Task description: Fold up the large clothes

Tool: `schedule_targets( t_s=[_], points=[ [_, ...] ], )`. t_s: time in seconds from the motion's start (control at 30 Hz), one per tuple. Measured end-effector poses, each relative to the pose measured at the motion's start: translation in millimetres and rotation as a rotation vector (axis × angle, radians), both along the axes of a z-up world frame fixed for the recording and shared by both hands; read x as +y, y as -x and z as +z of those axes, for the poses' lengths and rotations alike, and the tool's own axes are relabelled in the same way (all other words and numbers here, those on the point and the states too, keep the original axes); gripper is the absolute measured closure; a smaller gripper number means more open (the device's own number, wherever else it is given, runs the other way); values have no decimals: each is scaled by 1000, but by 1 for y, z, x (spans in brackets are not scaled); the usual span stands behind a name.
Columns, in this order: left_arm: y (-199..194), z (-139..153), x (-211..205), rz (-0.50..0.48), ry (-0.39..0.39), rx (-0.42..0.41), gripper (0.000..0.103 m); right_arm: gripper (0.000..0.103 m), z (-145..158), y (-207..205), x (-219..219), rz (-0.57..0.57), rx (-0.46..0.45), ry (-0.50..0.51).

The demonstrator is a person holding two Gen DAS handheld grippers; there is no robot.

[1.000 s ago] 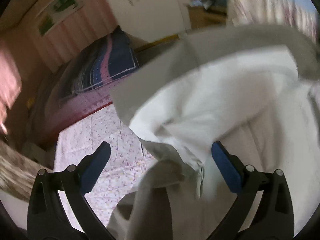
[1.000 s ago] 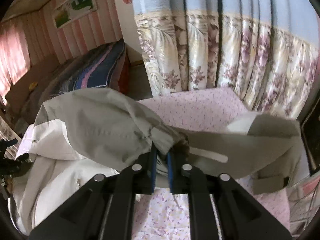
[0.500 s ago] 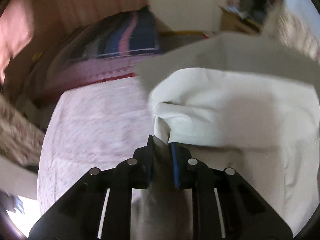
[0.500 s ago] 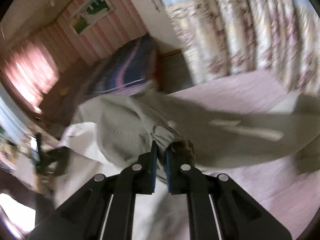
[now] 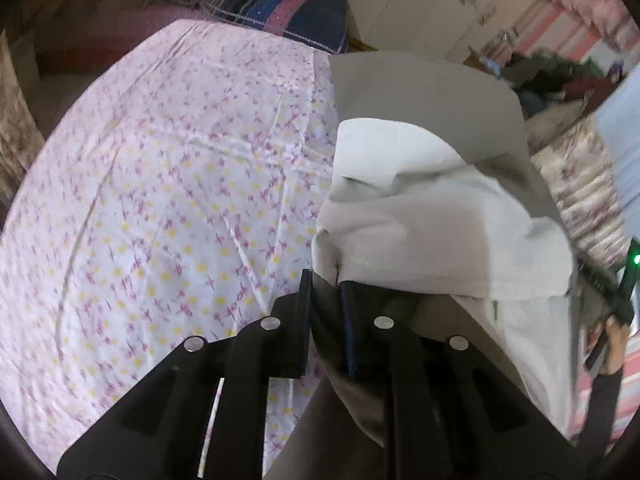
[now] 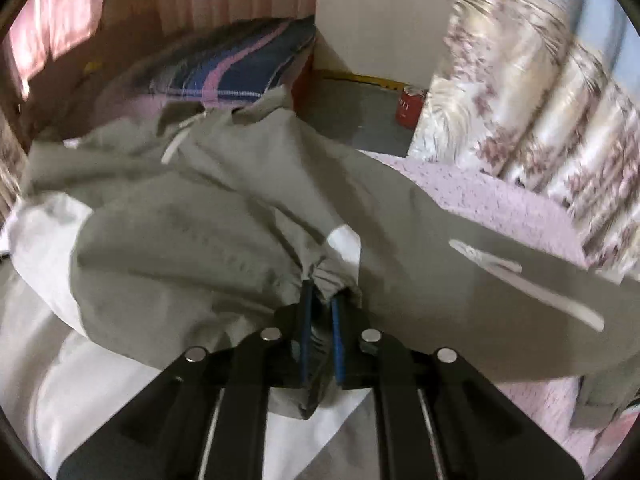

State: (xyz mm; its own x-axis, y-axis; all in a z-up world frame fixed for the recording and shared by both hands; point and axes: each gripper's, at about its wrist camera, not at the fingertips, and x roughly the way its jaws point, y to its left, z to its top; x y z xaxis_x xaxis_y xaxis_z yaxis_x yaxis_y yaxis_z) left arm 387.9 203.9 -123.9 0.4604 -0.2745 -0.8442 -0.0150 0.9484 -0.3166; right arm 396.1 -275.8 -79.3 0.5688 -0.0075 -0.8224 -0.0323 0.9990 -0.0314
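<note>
A large grey jacket with a white lining (image 5: 432, 208) hangs between my two grippers over a bed with a pink flowered sheet (image 5: 160, 184). My left gripper (image 5: 326, 280) is shut on a gathered grey edge of the jacket, held above the sheet. My right gripper (image 6: 320, 292) is shut on a bunched elastic edge of the same jacket (image 6: 192, 240), with a grey sleeve with white stripes (image 6: 500, 280) spreading to the right. In the left wrist view the right gripper (image 5: 616, 292) and the hand holding it show at the far right.
A striped blue and pink pillow (image 6: 232, 64) lies at the head of the bed. A white cabinet (image 6: 384, 12) stands behind it, with a red can (image 6: 410, 106) on the floor. Flowered curtains (image 6: 540, 92) hang to the right of the bed.
My left gripper was open around the jacket edge one second ago and has shut on it. Both grippers have lifted and swung the jacket, leaving more of the sheet bare on the left.
</note>
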Motion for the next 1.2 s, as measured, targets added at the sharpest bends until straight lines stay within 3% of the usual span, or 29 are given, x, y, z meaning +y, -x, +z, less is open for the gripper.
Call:
schedule_targets(
  t_s=[0.03,0.1,0.13,0.17,0.23,0.3,0.47,0.53,0.6,0.67,0.73,0.77,0.8,0.83,0.9,0.97,1.07,1.17,1.2],
  points=[
    [-1,5,-5,-4,-50,-14,78,92,3,1,-3,0,5,-25],
    [4,20,-9,4,-145,-72,57,68,19,13,-22,-24,-18,-176],
    [12,29,-9,13,-180,-107,39,41,26,24,-32,-24,-36,-258],
    [17,41,-5,27,-205,-139,23,26,34,42,-42,-34,-74,-311],
    [36,58,2,50,-245,-186,15,25,40,68,-46,-57,-124,-283],
    [57,65,11,56,-276,-195,14,25,37,97,-55,-69,-119,-281],
    [94,48,29,23,-275,-106,13,25,-10,147,-77,-159,-40,-348],
    [107,33,30,8,-263,-65,18,25,-26,159,-75,-167,-20,-392],
    [113,21,26,-17,-204,-29,39,25,-37,162,-65,-152,3,-394],
    [109,14,16,-47,-151,-9,74,24,-45,161,-47,-127,16,-342],
    [108,9,5,-59,-169,9,88,28,-46,162,-37,-123,7,-317],
    [108,9,-1,-59,-195,8,90,46,-45,163,-35,-121,4,-319],
    [109,9,-4,-66,-196,14,100,69,-45,163,-31,-96,6,-332],
    [112,11,-9,-83,-181,26,102,100,-44,163,-31,-53,12,-381],
    [121,12,-18,-110,-170,47,103,101,-40,164,-28,-18,7,-374],
    [139,14,-32,-159,-142,77,103,101,-31,168,-20,30,-31,-248],
    [184,20,-61,-254,-110,92,103,101,0,178,-14,62,-117,49],
    [223,22,-84,-306,-45,106,103,101,24,177,-28,40,-140,232],
    [233,21,-90,-314,-15,109,103,101,28,177,-35,33,-135,243]
  ],
)
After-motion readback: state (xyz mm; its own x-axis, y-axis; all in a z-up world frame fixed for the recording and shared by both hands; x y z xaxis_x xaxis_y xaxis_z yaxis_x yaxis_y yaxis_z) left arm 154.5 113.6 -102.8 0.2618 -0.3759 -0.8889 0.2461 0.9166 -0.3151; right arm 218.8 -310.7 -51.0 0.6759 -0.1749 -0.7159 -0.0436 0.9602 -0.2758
